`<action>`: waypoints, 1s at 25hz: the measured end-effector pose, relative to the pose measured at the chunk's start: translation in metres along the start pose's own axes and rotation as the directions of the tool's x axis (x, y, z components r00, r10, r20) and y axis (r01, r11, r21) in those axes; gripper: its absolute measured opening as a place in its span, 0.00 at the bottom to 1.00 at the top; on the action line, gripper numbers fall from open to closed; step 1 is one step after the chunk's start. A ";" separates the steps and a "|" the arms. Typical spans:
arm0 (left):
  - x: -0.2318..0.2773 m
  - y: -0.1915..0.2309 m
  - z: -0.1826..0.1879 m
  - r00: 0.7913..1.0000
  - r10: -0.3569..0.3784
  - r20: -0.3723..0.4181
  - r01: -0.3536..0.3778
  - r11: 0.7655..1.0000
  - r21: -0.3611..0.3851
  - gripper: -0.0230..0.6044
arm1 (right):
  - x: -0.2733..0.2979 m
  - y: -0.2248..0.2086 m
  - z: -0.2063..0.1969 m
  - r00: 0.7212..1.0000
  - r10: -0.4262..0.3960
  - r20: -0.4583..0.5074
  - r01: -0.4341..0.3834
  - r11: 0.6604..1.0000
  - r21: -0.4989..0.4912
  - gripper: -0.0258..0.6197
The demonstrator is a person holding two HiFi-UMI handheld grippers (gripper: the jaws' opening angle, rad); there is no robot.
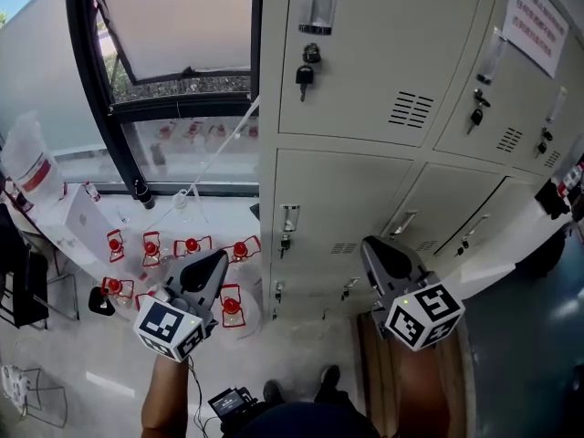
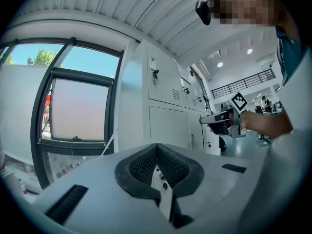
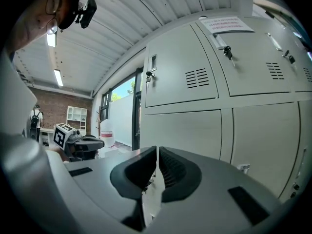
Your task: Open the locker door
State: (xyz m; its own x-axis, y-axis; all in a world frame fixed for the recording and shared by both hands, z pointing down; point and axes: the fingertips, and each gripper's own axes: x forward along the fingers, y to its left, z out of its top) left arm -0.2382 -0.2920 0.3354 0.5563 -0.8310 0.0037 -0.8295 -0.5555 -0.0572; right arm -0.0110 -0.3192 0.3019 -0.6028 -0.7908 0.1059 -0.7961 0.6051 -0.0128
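Observation:
A bank of grey lockers (image 1: 383, 144) fills the right half of the head view, all doors closed. The nearest upper door (image 1: 365, 53) has a key (image 1: 305, 76) hanging in its lock under a recessed handle (image 1: 317, 3). The lower door (image 1: 333, 213) has a handle (image 1: 288, 219) at its left edge. My left gripper (image 1: 217, 261) is shut and empty, held low to the left of the lockers. My right gripper (image 1: 370, 246) is also shut and empty, in front of the lower doors and apart from them. The same keyed door (image 3: 187, 72) shows in the right gripper view.
A black-framed window (image 1: 173, 62) stands left of the lockers. Several small red items (image 1: 192, 245) lie on the floor below it, next to a white box (image 1: 78, 226). A wooden board (image 1: 411, 381) lies under my right gripper. A black device (image 1: 228, 400) lies near the person's shoes.

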 end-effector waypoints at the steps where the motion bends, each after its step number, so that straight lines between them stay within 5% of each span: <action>1: 0.000 0.003 -0.001 1.000 0.007 -0.003 -0.007 1.000 -0.003 0.06 | 0.005 0.001 -0.001 1.000 0.009 -0.003 -0.009 1.000 -0.001 0.10; 25: -0.021 0.052 -0.049 0.979 0.174 -0.102 -0.182 0.981 -0.072 0.06 | 0.121 0.038 -0.057 0.972 0.197 -0.124 -0.201 0.979 -0.017 0.10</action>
State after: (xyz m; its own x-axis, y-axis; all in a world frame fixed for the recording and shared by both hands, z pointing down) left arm -0.2954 -0.3050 0.3817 0.3951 -0.9137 0.0954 -0.9183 -0.3956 0.0151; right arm -0.1112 -0.3871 0.3708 -0.7366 -0.6381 0.2241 -0.6577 0.7531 -0.0173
